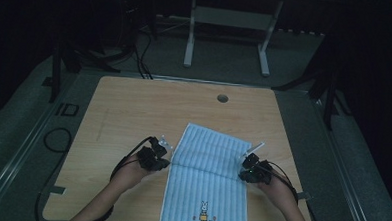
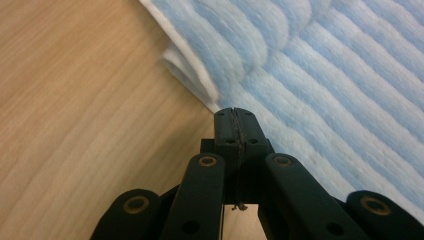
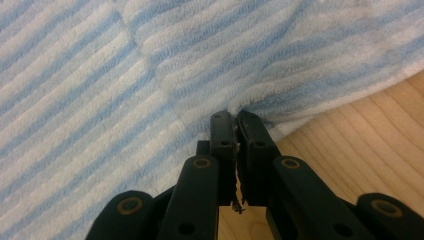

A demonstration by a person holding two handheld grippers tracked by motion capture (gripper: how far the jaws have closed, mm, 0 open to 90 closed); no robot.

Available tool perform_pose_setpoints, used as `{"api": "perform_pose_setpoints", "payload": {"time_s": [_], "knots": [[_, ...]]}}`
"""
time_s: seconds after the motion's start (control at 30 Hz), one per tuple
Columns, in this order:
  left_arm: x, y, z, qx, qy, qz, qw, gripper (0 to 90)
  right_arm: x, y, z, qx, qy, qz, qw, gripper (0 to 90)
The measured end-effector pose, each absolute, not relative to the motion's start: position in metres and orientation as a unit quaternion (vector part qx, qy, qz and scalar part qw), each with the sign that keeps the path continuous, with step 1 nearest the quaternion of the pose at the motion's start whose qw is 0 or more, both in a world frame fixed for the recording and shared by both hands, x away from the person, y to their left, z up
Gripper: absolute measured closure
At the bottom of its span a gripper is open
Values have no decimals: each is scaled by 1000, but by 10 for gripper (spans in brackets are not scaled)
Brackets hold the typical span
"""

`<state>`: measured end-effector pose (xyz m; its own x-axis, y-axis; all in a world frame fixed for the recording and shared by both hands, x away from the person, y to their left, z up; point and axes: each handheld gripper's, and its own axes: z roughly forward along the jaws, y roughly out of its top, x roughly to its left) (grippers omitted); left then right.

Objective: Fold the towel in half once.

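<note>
Towel (image 1: 208, 176) edges in both clamped grippers

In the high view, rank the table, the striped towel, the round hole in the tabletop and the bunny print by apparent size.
1. Table
2. Striped towel
3. Round hole and bunny print: both tiny and look alike, so not ranked.

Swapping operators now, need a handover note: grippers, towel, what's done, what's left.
Left gripper: shut on the towel's left edge.
Right gripper: shut on the towel's right edge.
Striped towel: flat on the table, near end with the rabbit print at the front edge, a crease across it between the grippers.
Done: both edges pinched at the crease.
Left: probably the fold itself, then release.
</note>
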<state>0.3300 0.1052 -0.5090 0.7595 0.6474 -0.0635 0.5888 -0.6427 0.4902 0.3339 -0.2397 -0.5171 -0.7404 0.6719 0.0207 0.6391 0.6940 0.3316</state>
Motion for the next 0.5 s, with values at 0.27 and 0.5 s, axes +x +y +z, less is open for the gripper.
{"api": "perform_pose_setpoints", "payload": {"time_s": [0.27, 0.5], "knots": [[348, 72, -511, 912, 321, 63, 248, 898, 338, -238, -517, 355, 920, 154, 55, 859], [356, 63, -525, 917, 325, 58, 225, 898, 350, -244, -518, 358, 919, 156, 45, 850]]}}
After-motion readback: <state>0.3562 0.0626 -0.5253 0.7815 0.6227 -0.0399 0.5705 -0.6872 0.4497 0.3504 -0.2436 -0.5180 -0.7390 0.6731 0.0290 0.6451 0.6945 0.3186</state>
